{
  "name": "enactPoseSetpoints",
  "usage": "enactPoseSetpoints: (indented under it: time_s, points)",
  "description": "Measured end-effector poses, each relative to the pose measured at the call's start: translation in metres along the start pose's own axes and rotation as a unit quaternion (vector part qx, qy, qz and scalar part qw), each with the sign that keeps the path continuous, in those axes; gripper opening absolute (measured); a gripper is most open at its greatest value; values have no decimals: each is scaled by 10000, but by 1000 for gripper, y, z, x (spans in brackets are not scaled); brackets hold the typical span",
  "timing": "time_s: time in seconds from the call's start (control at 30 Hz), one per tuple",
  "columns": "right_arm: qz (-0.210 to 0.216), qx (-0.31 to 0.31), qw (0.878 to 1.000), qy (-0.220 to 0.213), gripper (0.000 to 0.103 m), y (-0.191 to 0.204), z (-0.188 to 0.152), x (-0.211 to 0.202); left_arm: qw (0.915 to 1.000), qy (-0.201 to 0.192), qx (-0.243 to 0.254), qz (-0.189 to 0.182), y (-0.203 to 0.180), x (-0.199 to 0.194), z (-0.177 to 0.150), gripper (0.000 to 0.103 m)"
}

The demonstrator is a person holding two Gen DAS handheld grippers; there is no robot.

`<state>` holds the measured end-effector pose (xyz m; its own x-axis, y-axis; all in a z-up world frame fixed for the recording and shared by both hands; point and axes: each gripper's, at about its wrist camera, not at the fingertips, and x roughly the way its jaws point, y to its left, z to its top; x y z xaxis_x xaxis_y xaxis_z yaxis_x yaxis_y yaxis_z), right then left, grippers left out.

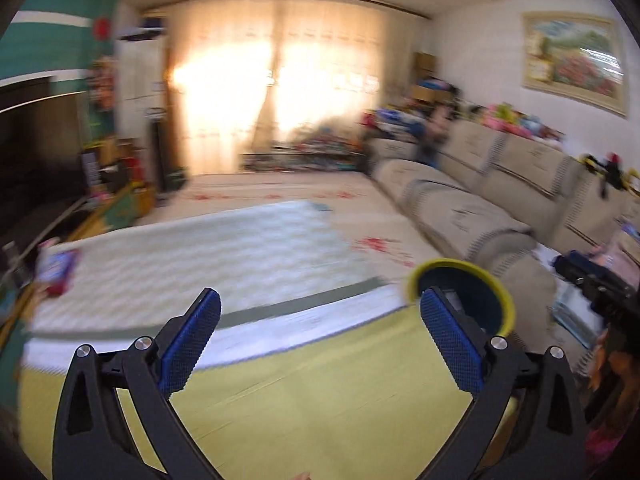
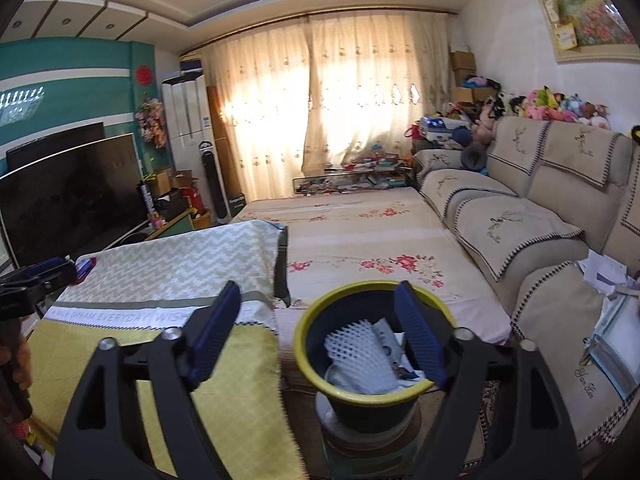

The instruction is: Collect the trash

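Both tongs, left [image 1: 320,344] and right [image 2: 320,336], agape and empty; yellow-rimmed bin [image 2: 320,390] partly hidden; left view motion-blurred.

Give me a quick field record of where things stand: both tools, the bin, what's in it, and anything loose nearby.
left tool: open, nothing between its fingers, over the yellow-green cloth
right tool: open, nothing held, fingertips in front of the bin
bin: dark bucket with yellow rim, upright, between the cloth-covered table and the sofa
bin contents: white foam net and crumpled paper
loose items: papers on the sofa seat, far right
image quality: left view motion-blurred; right view sharp
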<state>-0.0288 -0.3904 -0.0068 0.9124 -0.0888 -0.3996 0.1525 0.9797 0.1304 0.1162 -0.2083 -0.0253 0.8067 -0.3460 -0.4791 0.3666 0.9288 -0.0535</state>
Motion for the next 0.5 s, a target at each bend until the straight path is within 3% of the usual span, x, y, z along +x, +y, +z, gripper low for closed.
enactPoseSetpoints:
  time_s: [0.1,0.23,0.5]
  points:
    - [127,-121,9998,-82,94,19,2,-8,9978,-80,-339,566,45,-42,-14,98]
    - [278,-223,9993,-118,96,38,6,-21,9902,-324,-730,1143,90,-92,-29,98]
    - [437,-347,9984,-114,96,63,5,-44,9769,-601,-1054,1759,130,-164,-61,98]
